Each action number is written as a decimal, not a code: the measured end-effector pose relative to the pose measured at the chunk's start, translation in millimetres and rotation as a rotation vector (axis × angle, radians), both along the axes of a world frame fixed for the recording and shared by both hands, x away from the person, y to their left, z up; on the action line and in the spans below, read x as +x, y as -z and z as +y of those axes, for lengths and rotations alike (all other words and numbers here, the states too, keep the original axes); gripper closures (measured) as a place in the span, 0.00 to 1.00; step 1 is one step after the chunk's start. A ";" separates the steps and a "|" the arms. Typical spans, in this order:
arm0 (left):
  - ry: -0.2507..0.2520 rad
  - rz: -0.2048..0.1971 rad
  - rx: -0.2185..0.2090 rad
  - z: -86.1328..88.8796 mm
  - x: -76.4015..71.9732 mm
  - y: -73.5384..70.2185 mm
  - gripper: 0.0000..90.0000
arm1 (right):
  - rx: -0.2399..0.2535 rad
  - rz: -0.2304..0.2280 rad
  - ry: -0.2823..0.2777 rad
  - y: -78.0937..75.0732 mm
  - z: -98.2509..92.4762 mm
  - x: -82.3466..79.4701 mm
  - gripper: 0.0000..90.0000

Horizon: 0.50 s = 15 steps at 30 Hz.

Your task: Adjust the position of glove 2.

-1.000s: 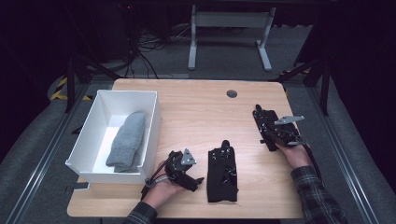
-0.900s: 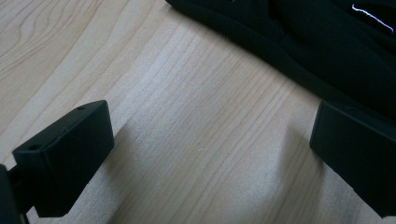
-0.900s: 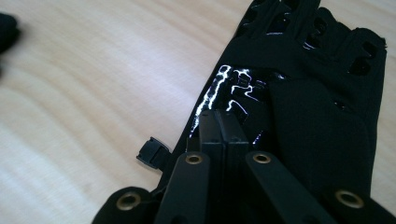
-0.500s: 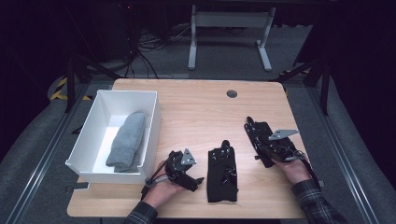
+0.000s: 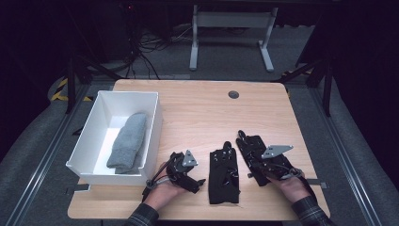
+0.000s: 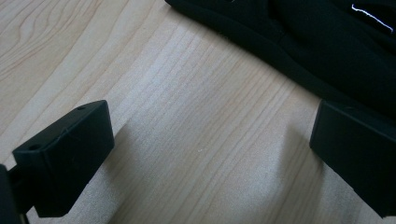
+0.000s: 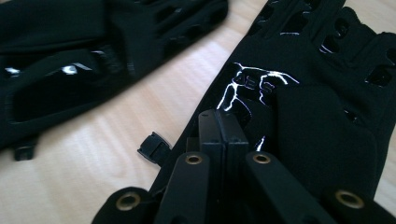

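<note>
Left gripper (image 5: 194,181) jaws apart, right gripper (image 5: 244,141) jaws together

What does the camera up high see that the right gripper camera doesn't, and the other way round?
High view alone: the white box with a grey sock lying in it, at the table's left.
Right gripper view alone: the shiny print on the gripped glove and a small black clip at its edge.
Both: the wooden table, the other glove beside the first, and the right gripper, jaws shut on the gripped glove.
</note>
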State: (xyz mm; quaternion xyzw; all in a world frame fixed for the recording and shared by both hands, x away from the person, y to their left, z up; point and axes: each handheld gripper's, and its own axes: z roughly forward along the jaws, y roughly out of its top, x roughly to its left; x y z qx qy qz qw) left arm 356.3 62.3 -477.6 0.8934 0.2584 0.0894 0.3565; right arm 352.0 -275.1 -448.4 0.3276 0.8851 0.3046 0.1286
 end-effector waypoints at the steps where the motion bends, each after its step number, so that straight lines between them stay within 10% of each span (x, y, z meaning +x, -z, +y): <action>1: 0.000 0.000 0.000 0.0 0.0 0.0 0.00 | -0.001 0.001 -0.004 0.0 2.0 -2.4 1.00; 15: 0.002 -0.001 0.001 -0.1 0.3 -0.1 0.00 | 0.017 -0.023 0.039 -7.4 -43.0 6.1 1.00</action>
